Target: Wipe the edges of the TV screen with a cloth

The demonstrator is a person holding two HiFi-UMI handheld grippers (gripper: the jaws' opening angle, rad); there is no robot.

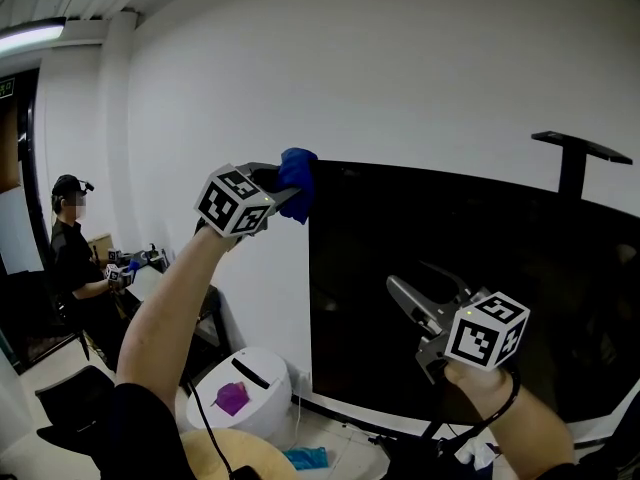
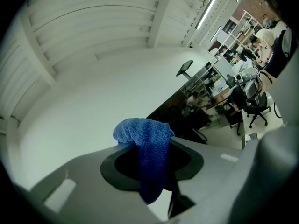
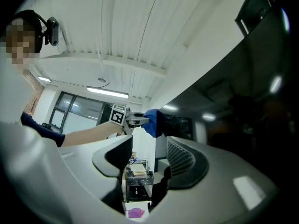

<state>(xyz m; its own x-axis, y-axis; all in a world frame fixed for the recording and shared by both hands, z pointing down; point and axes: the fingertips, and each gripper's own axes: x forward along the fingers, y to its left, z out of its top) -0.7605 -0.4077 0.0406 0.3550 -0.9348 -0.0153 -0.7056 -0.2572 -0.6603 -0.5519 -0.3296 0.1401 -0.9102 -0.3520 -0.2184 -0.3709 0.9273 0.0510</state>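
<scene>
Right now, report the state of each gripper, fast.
Left gripper: closed on the blue cloth, at the top corner of the TV.
Right gripper: open, nothing between its jaws.

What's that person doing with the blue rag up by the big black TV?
A person is set to wipe the TV screen, with a gripper in each hand. The left gripper is shut on a blue cloth, held at the screen's top left corner. The right gripper is open and empty, hovering in front of the screen lower down.
</scene>
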